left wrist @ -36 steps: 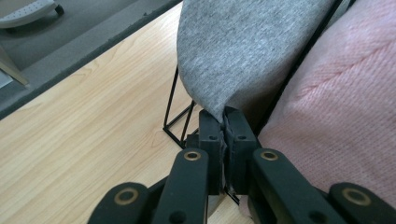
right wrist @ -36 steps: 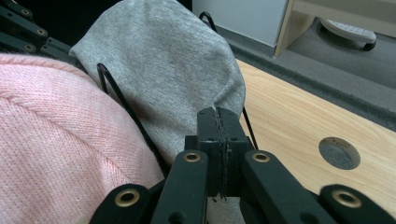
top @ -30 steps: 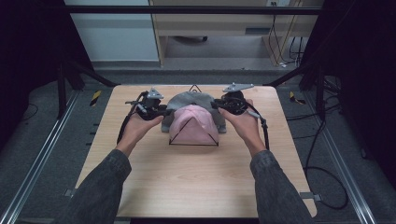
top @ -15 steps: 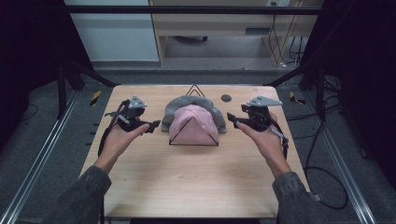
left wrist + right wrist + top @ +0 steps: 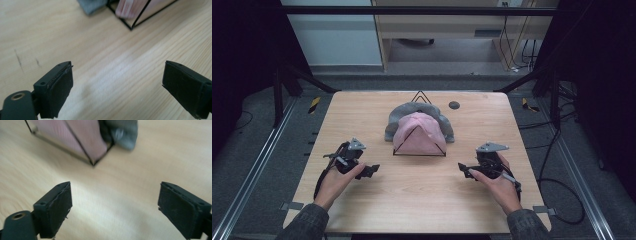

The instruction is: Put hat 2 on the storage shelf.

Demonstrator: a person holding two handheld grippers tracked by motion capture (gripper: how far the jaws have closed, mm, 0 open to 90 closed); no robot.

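Gaping wide, nothing between: left hand-held gripper, right hand-held gripper; jaws just opened.

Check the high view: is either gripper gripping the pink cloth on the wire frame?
No: the left gripper and right gripper sit apart from the pink cloth, jaws open over bare table.

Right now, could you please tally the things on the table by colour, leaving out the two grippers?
Pink: 1, the pink cloth
Grey: 1, the grey cloth
Black: 2, the wire frame and the small dark disc
Total: 4
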